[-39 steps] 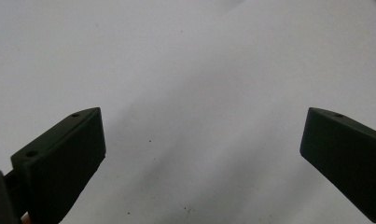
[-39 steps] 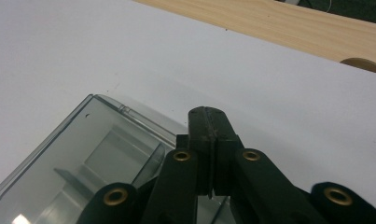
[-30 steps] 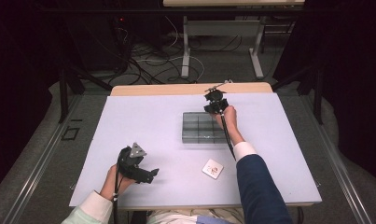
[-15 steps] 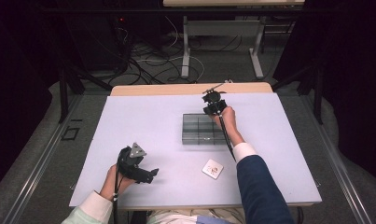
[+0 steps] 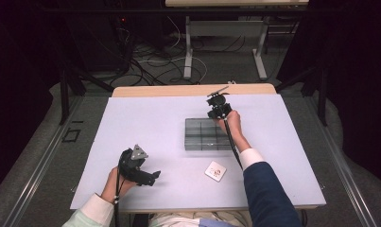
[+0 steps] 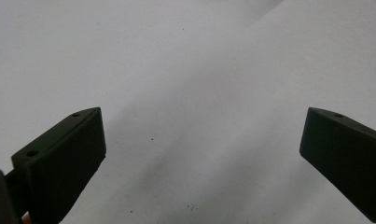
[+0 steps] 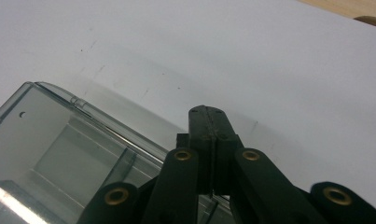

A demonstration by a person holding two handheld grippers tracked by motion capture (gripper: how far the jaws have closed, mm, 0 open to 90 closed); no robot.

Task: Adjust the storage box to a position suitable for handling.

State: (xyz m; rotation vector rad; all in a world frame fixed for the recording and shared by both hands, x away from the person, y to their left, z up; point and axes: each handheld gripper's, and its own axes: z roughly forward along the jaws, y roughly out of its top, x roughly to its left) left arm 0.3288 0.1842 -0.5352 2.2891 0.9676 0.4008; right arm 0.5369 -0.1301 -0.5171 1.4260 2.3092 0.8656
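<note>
Your right gripper point(image 5: 218, 109) is hovering at the far right corner of the clear compartment box point(image 5: 204, 135), jaws pressed fully together on nothing, the box's corner point(image 7: 59, 140) lying just beside and below the tips. Your left gripper point(image 5: 143, 176) is resting well apart near the front edge, jaws spread wide and empty, so the right is nearer.

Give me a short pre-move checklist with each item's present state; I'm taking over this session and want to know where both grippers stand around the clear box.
1. Right gripper shut with nothing between its jaws: ok.
2. Right gripper at the far right corner of the clear compartment box: ok; contact cannot tell.
3. Left gripper open, nothing between its jaws: ok.
4. Left gripper apart from the box, over bare white table: ok.
5. Small white card lies outside the box, untouched: ok.
6. Box compartments' contents: cannot tell.
</note>
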